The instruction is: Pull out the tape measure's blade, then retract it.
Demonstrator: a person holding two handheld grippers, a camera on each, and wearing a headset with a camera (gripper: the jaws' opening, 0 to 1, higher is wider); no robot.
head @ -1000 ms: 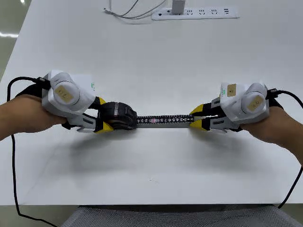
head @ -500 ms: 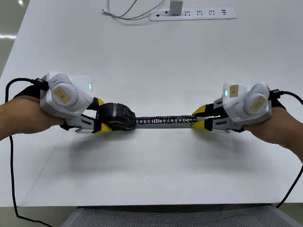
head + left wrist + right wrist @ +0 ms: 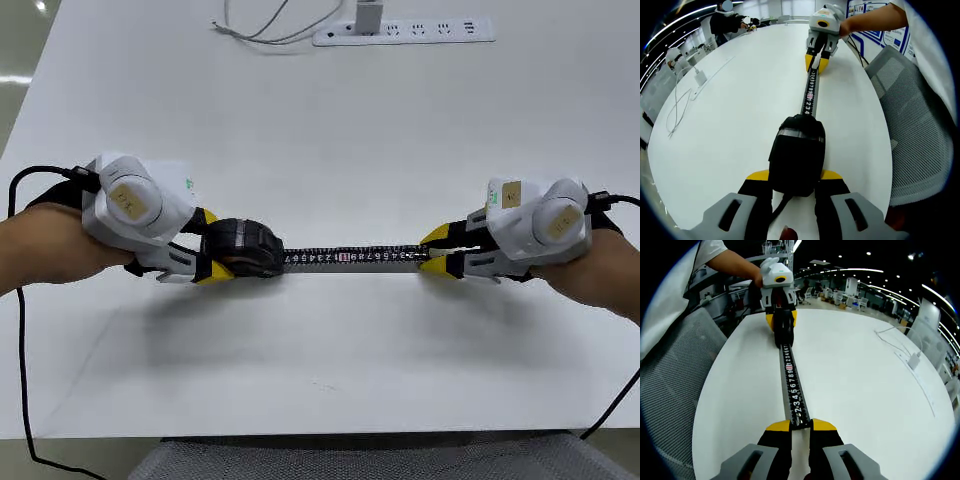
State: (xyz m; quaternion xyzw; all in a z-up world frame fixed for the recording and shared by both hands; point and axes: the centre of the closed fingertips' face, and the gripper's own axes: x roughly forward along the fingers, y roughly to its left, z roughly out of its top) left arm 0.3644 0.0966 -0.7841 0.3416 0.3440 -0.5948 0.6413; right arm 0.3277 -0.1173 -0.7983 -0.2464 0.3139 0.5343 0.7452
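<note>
The left gripper [image 3: 218, 242], held in the person's left hand, has its yellow-tipped jaws closed against both sides of the black tape measure case [image 3: 240, 247], which sits at the left of the white table [image 3: 320, 130], near its front edge. The blade [image 3: 350, 256] runs out of the case to the right, straight and just above the table surface, with its printed numerals facing up. The right gripper [image 3: 436, 250], held in the person's right hand, has its jaws pinched on the blade's free end. The two grippers face each other, well apart, along the blade line. At the far edge of the table lies a white power strip [image 3: 405, 30], with a white cable [image 3: 260, 25] to its left.
</note>
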